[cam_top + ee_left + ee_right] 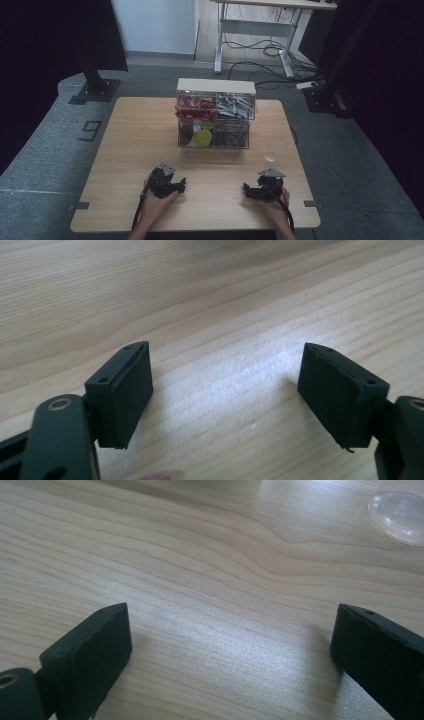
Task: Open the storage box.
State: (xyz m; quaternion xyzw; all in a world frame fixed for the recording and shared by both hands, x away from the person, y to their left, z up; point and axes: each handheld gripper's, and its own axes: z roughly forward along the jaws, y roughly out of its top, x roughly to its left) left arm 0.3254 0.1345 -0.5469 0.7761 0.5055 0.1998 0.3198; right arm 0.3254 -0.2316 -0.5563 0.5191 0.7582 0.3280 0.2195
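Resting both tools on the near part of the table (130,150), I have my left gripper (176,187) and my right gripper (248,190) low over the wood, each with its jaws spread wide and nothing between them; in the left gripper view and the right gripper view I see only bare wood grain in the gap. The thing nearest to my right gripper is a small clear cup (272,155), which stands on the table a little farther and slightly to the right of that gripper, and its rounded body appears at the far right corner of the right gripper view (400,515). At the far middle of the table stands a clear drawer box (215,114) with small parts inside, red and grey ones above, yellow and dark ones below; what they are exactly I cannot tell. I judge this is the very beginning, no grasp is made yet. The next move, I think, calls for moving the right gripper forward to the cup with jaws kept wide, then closing softly, because such a light cup may tip easily.
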